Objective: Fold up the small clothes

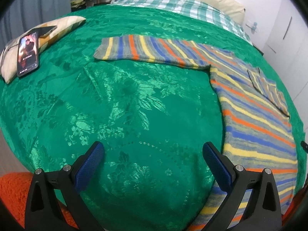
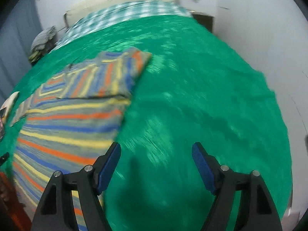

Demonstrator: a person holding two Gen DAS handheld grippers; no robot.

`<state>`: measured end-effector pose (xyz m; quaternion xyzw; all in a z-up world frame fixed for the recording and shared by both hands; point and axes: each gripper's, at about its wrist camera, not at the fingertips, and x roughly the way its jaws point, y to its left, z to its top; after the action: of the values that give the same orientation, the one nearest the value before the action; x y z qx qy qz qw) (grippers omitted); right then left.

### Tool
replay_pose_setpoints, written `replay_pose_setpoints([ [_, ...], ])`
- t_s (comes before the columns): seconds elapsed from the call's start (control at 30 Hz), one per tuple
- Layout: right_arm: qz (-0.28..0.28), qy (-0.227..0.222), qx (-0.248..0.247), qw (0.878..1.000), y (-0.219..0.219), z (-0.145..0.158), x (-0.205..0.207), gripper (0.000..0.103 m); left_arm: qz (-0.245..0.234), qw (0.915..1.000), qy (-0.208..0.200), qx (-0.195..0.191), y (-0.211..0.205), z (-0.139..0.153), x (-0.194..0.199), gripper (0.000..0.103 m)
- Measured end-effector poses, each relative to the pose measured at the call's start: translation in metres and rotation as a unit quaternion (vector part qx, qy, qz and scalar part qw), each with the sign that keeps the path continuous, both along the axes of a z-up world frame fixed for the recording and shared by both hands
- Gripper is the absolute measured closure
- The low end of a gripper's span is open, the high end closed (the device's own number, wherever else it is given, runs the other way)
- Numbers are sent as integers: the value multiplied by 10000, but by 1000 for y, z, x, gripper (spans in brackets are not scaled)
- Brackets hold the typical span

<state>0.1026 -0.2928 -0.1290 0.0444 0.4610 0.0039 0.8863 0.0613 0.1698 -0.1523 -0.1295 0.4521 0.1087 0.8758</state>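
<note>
Striped sweater (image 1: 256, 115) is lying flat on the green bedspread (image 1: 123, 104), body at 3 o'clock in the left wrist view, one sleeve (image 1: 146, 48) stretching out toward 12. Other sleeve (image 2: 113, 73) is lying folded across the chest, though the right view is motion-blurred. Left gripper (image 1: 153, 150) is hovering over bare bedspread, jaws spread, holding nothing. Right gripper (image 2: 156, 151) likewise spread wide, empty, at the sweater's edge. Phone (image 1: 28, 53) is resting on a pillow (image 1: 63, 26) at 10 o'clock.
</note>
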Motion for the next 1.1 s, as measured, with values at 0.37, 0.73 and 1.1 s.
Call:
replay_pose_setpoints([
  [0.37, -348, 165, -404, 9984, 1, -22, -2, 17, -248, 9981, 400, 403, -10, -21, 12, 0],
  [0.73, -392, 362, -522, 9972, 2, -37, -6, 0, -342, 9972, 499, 439, -13, -24, 10, 0],
  [1.1, -389, 370, -512, 9972, 3, -41, -5, 0, -344, 9969, 513, 482, -14, -24, 10, 0],
])
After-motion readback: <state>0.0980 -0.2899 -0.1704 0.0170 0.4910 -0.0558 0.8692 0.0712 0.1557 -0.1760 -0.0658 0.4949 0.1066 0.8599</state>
